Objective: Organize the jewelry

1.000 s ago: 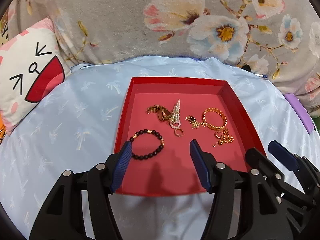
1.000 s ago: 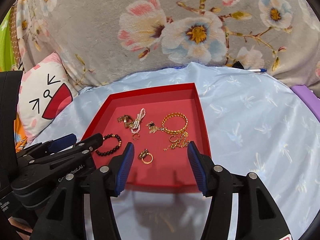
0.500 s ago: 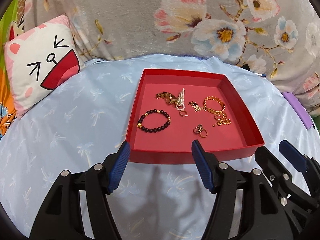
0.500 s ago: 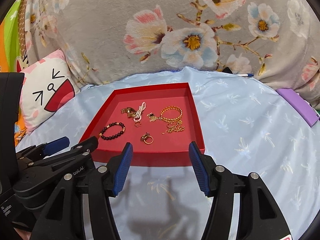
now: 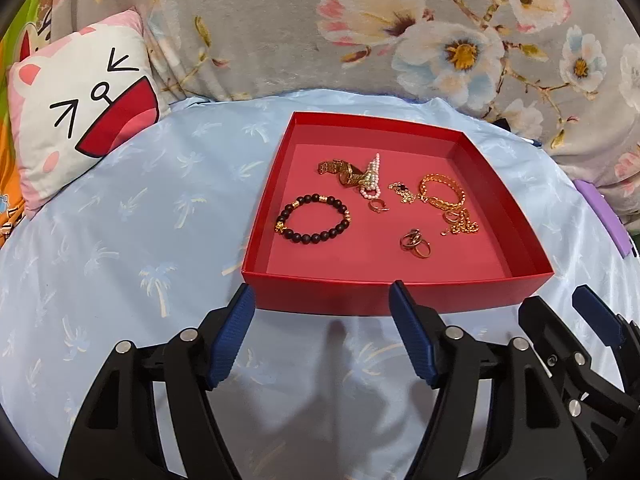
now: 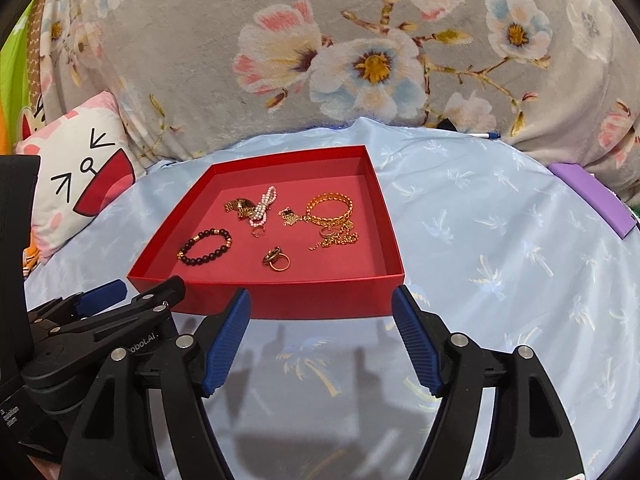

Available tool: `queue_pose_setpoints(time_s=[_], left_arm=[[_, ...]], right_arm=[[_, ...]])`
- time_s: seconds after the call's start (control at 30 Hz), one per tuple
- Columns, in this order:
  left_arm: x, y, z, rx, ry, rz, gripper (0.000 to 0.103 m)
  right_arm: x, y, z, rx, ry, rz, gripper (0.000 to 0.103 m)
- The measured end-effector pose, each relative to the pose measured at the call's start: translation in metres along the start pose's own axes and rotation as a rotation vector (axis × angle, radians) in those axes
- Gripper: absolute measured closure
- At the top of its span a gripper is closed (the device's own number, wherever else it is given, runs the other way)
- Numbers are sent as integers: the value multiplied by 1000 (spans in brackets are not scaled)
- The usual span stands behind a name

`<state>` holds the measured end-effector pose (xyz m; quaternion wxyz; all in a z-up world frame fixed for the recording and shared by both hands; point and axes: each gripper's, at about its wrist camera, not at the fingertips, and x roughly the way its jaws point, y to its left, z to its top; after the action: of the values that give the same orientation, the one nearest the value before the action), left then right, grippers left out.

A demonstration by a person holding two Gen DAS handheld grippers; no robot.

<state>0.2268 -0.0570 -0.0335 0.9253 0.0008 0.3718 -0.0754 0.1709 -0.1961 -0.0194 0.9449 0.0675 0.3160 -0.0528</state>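
**Both tongs spread and empty in front of the red tray**

The red tray [image 5: 394, 294] sits on a pale blue cloth [image 5: 132, 240], and all the jewelry lies inside it. A dark bead bracelet [image 5: 314, 218] rests toward the tray's left side. Behind it, near the middle of the tray, are a gold watch band [image 5: 340, 170] and a pearl strand [image 5: 372, 178] touching each other, with a small ring [image 5: 378, 206] just in front of them. A gold chain bracelet [image 5: 442, 192] lies toward the tray's right side, a tangle of gold chain [image 5: 460, 222] touching its front. Two rings [image 5: 416, 242] sit together nearer the tray's front wall.

The left gripper [image 5: 322, 308] hangs just short of the tray's front wall, fingers spread wide, holding nothing. The right gripper [image 6: 322, 308] is likewise spread and empty, before the same wall.

A cat-face pillow [image 5: 80, 108] lies left of the tray; a flowered blanket [image 6: 360, 52] rises behind it.
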Motion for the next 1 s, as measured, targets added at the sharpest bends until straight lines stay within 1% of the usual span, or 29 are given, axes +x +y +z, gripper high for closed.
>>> queue_pose_setpoints(time_s=[0.37,0.63,0.83,1.0], left_arm=[[7,-8,-8,52,-23,72,35],[11,-6,-12,53,-22,75,35],[15,-6,-15,48,-31,68,35],[14,-9,-18,61,-55,97,35]], right_arm=[[8,0,-7,-1,12,-29,30],[15,-2,-14,4,13,-45,27],[21,-5,-17,16,34,-48,26],[20,-4,-18,11,30,-81,26]])
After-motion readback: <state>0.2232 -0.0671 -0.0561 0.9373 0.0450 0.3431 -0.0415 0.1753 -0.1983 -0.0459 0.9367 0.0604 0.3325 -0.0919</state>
